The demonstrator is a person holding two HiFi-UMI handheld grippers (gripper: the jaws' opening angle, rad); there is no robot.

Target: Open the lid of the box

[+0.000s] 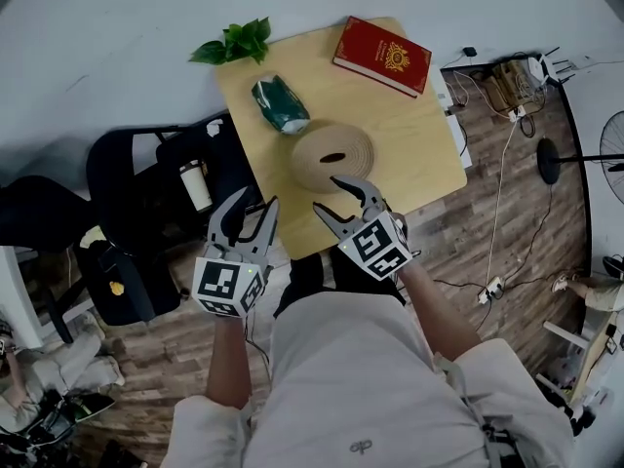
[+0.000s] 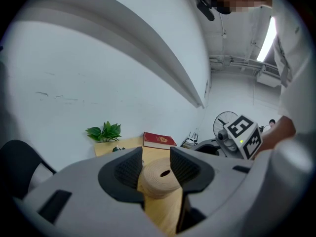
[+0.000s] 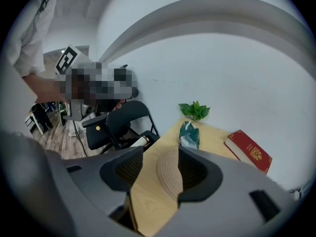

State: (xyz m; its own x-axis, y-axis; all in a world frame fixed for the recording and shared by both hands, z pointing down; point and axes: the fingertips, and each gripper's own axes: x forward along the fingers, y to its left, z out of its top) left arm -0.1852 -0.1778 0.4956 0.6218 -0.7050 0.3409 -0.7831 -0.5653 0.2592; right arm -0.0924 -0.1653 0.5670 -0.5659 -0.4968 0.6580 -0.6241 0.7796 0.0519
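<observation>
The box (image 1: 331, 154) is a round, tan woven one whose lid has a small dark slot at its middle; it sits near the front of the wooden table (image 1: 414, 139). My left gripper (image 1: 255, 203) hangs open off the table's front left edge, short of the box. My right gripper (image 1: 327, 195) is open too, its upper fingertip just at the box's near rim. The left gripper view frames the box (image 2: 160, 176) between the open jaws, still ahead of them. In the right gripper view the lid (image 3: 170, 174) shows in the gap, apart from both pads.
A green soft pack (image 1: 281, 103) lies behind the box, a red book (image 1: 382, 55) at the far right corner and a leafy plant (image 1: 234, 42) at the far left corner. A black chair (image 1: 146, 178) with a cup (image 1: 196, 183) stands left of the table. Cables (image 1: 502, 86) and a fan (image 1: 609, 149) are at the right.
</observation>
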